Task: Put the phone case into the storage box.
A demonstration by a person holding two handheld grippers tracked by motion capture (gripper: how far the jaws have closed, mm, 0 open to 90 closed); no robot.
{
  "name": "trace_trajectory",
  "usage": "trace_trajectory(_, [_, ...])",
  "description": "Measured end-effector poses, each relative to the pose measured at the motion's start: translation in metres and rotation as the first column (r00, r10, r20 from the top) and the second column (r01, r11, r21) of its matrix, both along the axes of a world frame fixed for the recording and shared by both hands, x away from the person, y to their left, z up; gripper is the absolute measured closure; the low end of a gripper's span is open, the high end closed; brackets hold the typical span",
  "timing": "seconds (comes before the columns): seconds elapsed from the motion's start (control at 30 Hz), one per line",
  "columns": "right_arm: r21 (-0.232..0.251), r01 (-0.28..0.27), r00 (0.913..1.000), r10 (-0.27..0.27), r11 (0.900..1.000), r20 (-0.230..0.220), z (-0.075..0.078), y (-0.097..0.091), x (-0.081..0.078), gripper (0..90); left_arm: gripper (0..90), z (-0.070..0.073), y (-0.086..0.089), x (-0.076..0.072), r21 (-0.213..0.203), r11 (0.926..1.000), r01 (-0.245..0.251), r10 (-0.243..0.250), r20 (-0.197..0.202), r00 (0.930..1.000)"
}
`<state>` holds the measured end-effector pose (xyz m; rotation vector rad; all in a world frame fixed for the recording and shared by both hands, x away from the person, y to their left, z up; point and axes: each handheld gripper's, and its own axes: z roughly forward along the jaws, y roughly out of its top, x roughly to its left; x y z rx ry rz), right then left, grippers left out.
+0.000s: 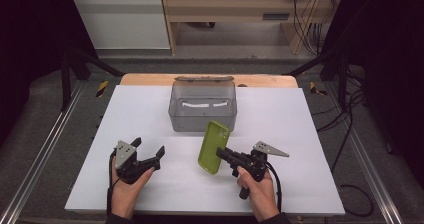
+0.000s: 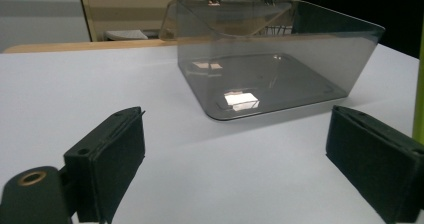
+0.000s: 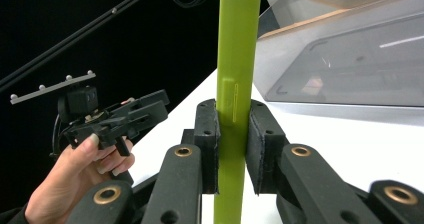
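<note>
White counter (image 1: 150, 114) under a dark-framed rig, grey clear bin (image 1: 202, 105) set near the far edge, lid tipped back, nothing visible inside but reflections. Green phone case (image 1: 214, 147) held on edge above the counter just in front of the bin, pinched across its thin side by the right tool (image 1: 221, 154), pads pressed tight on both faces. Left tool (image 1: 148, 151) spread wide, nothing between its pads, resting low at the left and well apart from the case. Judged so far: case picked up and carried by one tool alone, other tool let go and clear. Left to do, most likely: lift case over the bin's near wall, lower it inside, release. Bin not yet reached; case close beside it, not touching
</note>
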<state>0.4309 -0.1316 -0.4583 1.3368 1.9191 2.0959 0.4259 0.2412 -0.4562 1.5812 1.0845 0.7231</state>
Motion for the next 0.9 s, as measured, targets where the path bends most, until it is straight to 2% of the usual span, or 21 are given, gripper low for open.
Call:
trace_trajectory(0.07, [-0.001,0.007,1.0,-0.007,1.0,0.0,0.0,-0.002,0.0,77.1,6.5,-0.001,0.008,-0.004,-0.003,1.0,0.0,0.0,0.011,0.9999])
trace_trajectory(0.2, [0.003,0.01,0.9999,-0.01,0.9999,0.004,0.001,-0.004,0.001,77.1,5.8,0.003,0.027,-0.013,-0.044,0.9986,-0.03,0.032,0.043,0.9986])
trace_trajectory(0.37, [-0.006,0.013,0.9999,-0.013,0.9999,0.003,0.0,-0.007,0.002,77.1,4.9,0.004,0.05,-0.019,-0.052,0.9982,-0.03,0.034,0.063,0.9974])
trace_trajectory(0.43, [-0.009,0.017,0.9998,-0.017,0.9998,0.0,0.0,-0.008,0.002,77.1,4.9,0.004,0.056,-0.019,-0.084,0.9953,-0.048,0.054,0.071,0.996])
trace_trajectory(0.5, [-0.008,0.02,0.9998,-0.02,0.9998,-0.003,0.0,-0.009,0.002,77.1,4.9,0.004,0.06,-0.018,-0.086,0.9951,-0.048,0.055,0.08,0.9953])
trace_trajectory(0.6, [-0.008,0.022,0.9998,-0.022,0.9997,-0.002,0.001,-0.011,0.002,77.1,4.8,0.002,0.064,-0.016,-0.085,0.9951,-0.05,0.056,0.069,0.996])
trace_trajectory(0.7, [-0.024,0.027,0.9996,-0.027,0.9993,-0.002,0.002,-0.016,0.004,77.1,4.9,0.002,0.068,-0.016,-0.096,0.9936,-0.058,0.066,0.08,0.9946])
trace_trajectory(0.9, [-0.019,0.044,0.999,-0.044,0.9988,-0.008,0.005,-0.026,0.006,77.1,4.9,0.0,0.071,-0.013,-0.088,0.9938,-0.068,0.075,0.073,0.9945])
